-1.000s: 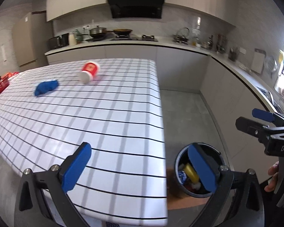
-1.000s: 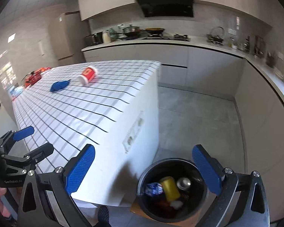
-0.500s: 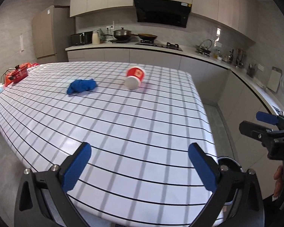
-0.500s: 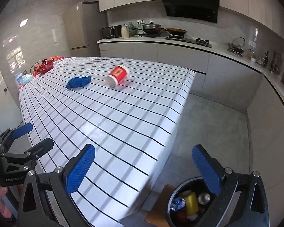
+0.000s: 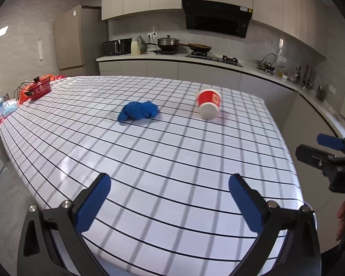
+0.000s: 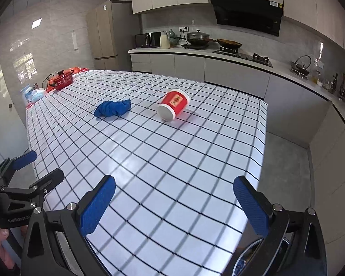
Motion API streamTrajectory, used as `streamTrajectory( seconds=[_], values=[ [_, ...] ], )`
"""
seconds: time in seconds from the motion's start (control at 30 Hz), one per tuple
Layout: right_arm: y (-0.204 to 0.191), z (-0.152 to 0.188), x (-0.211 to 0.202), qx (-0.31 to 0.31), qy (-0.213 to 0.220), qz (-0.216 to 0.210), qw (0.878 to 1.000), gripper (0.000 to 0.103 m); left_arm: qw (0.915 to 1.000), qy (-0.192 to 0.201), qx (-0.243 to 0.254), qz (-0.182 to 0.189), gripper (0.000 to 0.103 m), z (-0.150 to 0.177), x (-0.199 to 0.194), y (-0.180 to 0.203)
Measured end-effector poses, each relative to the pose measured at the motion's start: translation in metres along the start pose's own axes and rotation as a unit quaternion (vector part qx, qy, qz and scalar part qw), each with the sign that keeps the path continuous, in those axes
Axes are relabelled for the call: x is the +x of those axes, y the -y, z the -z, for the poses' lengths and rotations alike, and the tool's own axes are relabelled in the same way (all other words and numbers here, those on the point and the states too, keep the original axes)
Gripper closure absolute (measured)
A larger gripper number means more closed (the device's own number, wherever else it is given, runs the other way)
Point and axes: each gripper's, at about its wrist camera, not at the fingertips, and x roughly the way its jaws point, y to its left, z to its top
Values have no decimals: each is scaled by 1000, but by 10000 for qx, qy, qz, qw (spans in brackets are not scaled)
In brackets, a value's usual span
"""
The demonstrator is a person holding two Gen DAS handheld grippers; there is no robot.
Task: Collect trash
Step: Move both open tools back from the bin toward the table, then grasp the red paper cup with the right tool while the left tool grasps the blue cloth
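Both views swung from bin (image 6: 260, 255) up onto table (image 5: 172, 161); red cup (image 5: 208, 107), blue cloth (image 5: 138, 113) nearer

One red paper cup (image 5: 208, 106), one crumpled blue cloth (image 5: 138, 113), one red pot (image 5: 39, 88), two open grippers (image 5: 169, 203) (image 6: 174, 208)

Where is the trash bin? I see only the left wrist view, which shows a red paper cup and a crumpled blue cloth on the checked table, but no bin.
Observer: In the right wrist view, part of a round dark trash bin shows on the floor, below the near right corner of the checked table, under the right gripper.
Operator: Is that gripper open and empty?
Observer: Yes. Its blue pads stand wide apart, with nothing between them.
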Motion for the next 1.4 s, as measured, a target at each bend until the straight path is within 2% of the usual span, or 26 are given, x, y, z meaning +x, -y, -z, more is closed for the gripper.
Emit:
streamTrajectory(
  seconds=[0.4, 0.67, 0.87, 1.4],
  values=[
    [-29, -48, 65, 154, 24, 195, 9997, 0, 9998, -183, -109, 65, 0, -38, 60, -53],
    [-39, -80, 118, 269, -55, 314, 9991, 0, 9993, -257, -101, 236, 0, -65, 107, -74],
    [-40, -100, 160, 378, -174, 399, 9983, 0, 9983, -372, -39, 457, 9, -86, 148, -82],
    [-10, -136, 251, 823, -554, 709, 9925, 1, 9958, -707, -41, 580, 14, -122, 232, -82]
  ],
)
